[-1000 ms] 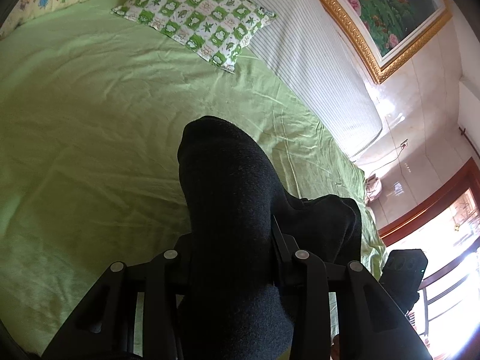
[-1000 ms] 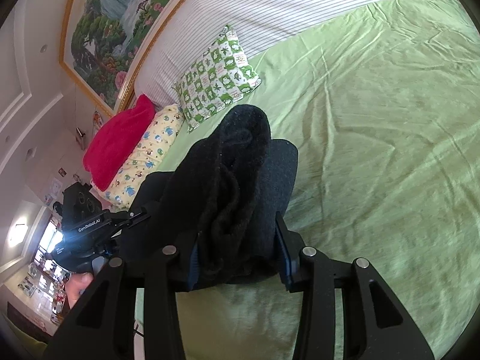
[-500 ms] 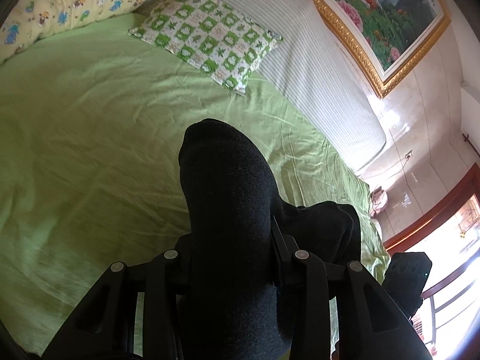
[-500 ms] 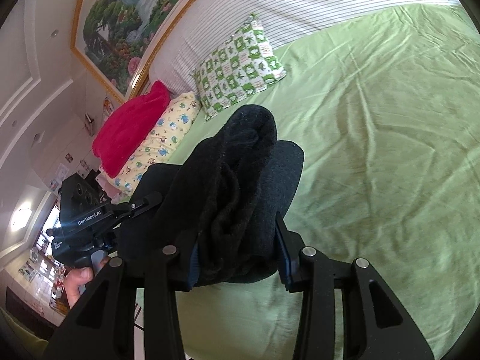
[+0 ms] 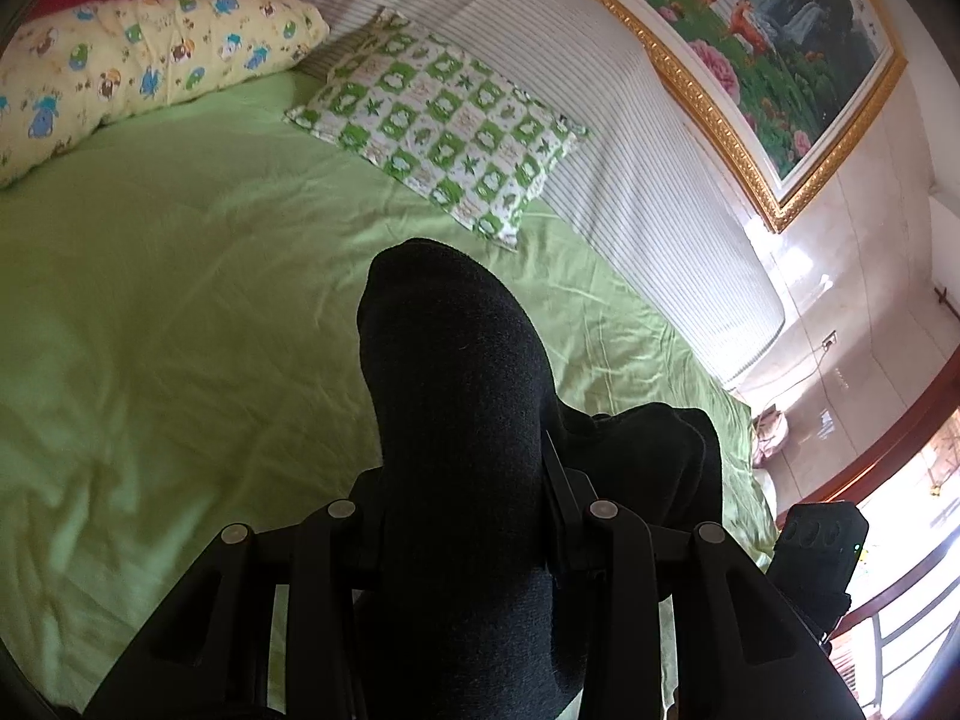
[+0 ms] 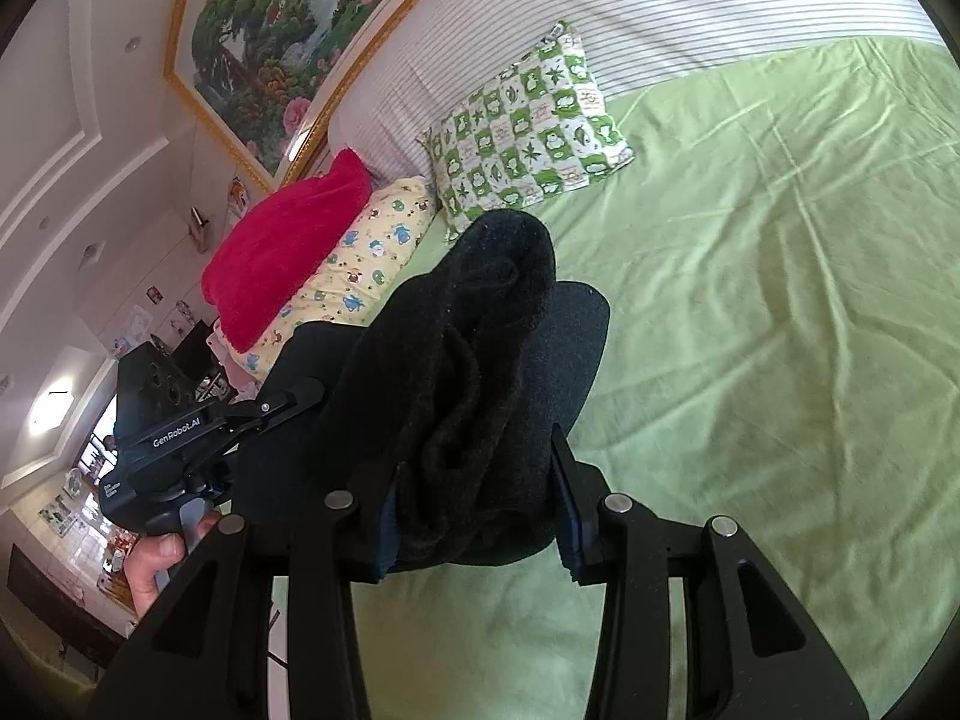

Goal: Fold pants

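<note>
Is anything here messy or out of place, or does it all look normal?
Nothing looks spilled or broken. The black pants are bunched into a thick wad in both grippers, left and right, rather than spread flat. The green sheet is lightly creased, and the checked pillow lies at an angle.

Two close wrist views, shared bed (image 5: 180, 312)

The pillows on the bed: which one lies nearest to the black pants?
The green-and-white checked pillow, nearest the pants; the yellow cartoon pillow and red one lie farther.
</note>
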